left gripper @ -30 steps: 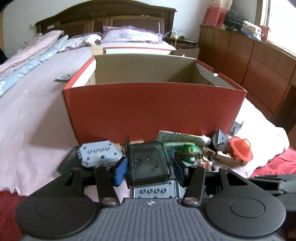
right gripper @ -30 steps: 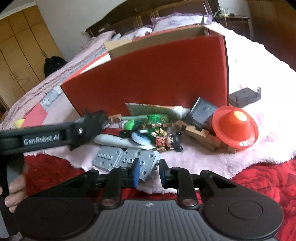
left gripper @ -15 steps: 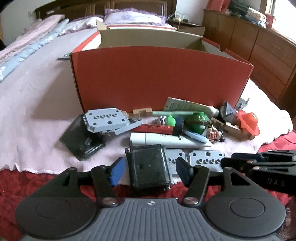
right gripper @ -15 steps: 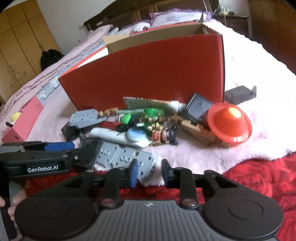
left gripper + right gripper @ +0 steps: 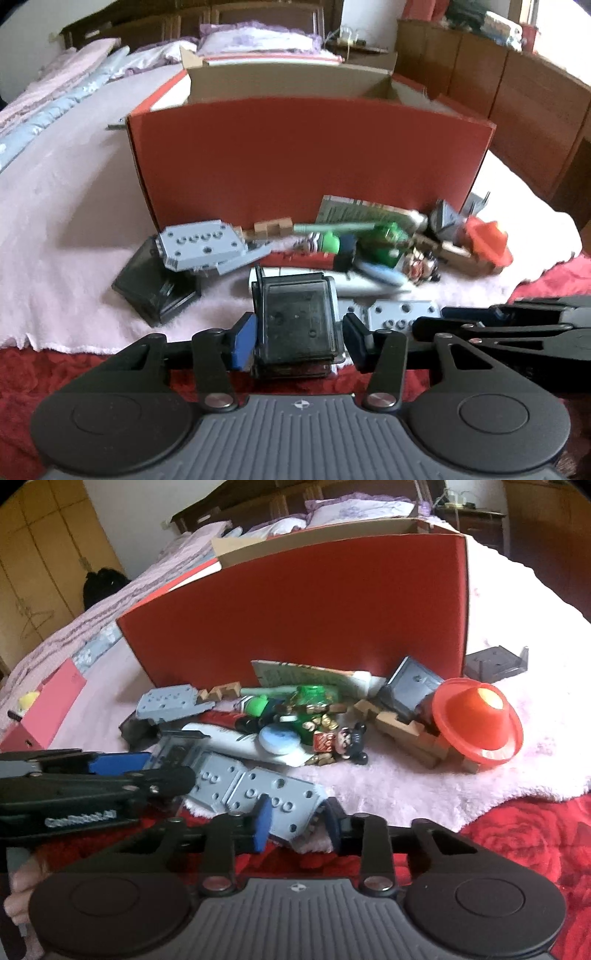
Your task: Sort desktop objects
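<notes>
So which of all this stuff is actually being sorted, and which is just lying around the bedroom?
Part of the job:
- dark plastic case between the left gripper fingers
- grey studded plate ahead of the right gripper
- orange toy hat
- red cardboard box

Just lying about:
- pillows
- wooden cabinets
</notes>
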Tool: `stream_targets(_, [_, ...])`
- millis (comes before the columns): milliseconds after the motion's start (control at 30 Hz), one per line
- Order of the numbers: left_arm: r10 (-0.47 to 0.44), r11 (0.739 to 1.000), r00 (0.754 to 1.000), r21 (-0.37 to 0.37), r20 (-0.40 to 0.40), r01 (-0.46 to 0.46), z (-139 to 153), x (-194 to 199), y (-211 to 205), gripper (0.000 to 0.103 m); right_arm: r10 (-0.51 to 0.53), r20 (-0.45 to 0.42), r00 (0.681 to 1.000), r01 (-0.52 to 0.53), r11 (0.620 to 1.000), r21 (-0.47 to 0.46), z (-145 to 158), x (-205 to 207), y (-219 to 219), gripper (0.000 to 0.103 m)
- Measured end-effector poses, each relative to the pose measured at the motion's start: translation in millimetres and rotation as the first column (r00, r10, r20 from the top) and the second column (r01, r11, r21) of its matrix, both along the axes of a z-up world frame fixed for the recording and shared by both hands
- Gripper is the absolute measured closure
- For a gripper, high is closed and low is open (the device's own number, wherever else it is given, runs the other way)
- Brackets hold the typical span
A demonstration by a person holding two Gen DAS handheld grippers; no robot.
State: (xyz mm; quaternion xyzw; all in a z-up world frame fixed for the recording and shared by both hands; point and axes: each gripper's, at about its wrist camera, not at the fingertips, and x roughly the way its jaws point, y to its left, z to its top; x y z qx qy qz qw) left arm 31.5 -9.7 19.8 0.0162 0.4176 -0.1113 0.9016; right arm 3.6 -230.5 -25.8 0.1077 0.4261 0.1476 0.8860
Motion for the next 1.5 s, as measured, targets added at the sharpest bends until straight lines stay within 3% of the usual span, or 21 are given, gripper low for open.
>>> stream_targets(200, [0.013, 0.999, 1.0, -0.05, 0.027, -0.012, 15, -4, 5, 0.052, -0.012, 0.05, 0.999, 0.01, 0.999, 0.037, 9, -6, -5, 0.081])
stream_targets(333, [0.027, 0.996, 0.999, -0.081, 0.043, -0.024, 24, -5, 10, 0.052, -0.031, 0.088, 0.996, 0.025, 0.998, 0.064, 20, -11, -12, 0.102])
stream_targets(567, [0.031, 0.997, 0.997, -0.071, 0.064, -0.026, 31, -7, 12, 0.052, -0.047, 0.074, 0.996, 0.039, 0.994, 0.099, 25, -10, -24, 0.101])
stream_targets(700, [0.031, 0.998, 0.998, -0.056, 0.054, -0.028, 26, -9, 13, 0.052, 0.048, -0.004, 0.999, -0.048, 0.998, 0.031, 14, 1, -10, 0.059])
stream_targets(800, [0.038, 0.998, 0.998, -0.053, 0.046, -0.035, 24, -9, 15, 0.052, 0.053, -0.015, 0.998, -0.053, 0.999, 0.001, 5, 9, -2, 0.054])
stream_targets(933, [0.047, 0.998, 0.998, -0.049, 0.038, -0.045, 21, -9, 17, 0.052, 0.051, -0.026, 0.998, -0.05, 0.998, 0.049, -1, 18, 3, 0.06])
stream_targets(1033, [0.05, 0.998, 0.998, -0.048, 0.037, -0.048, 21, -9, 19, 0.052, 0.066, 0.011, 0.998, -0.067, 0.997, 0.046, 5, 13, 7, 0.07])
stream_targets(1167, [0.047, 0.998, 0.998, -0.043, 0.048, -0.045, 23, -10, 18, 0.052, 0.062, 0.079, 0.995, -0.064, 0.998, 0.027, 20, 1, 7, 0.072])
stream_targets(1233, [0.042, 0.998, 0.997, -0.039, 0.058, -0.039, 25, -11, 18, 0.052, 0.052, 0.099, 0.994, -0.057, 0.997, 0.049, 29, -3, 2, 0.082])
stream_targets(1500, [0.03, 0.999, 0.996, -0.043, 0.085, -0.026, 34, -14, 16, 0.052, -0.001, 0.169, 0.986, -0.013, 0.996, 0.084, 58, -17, -20, 0.087])
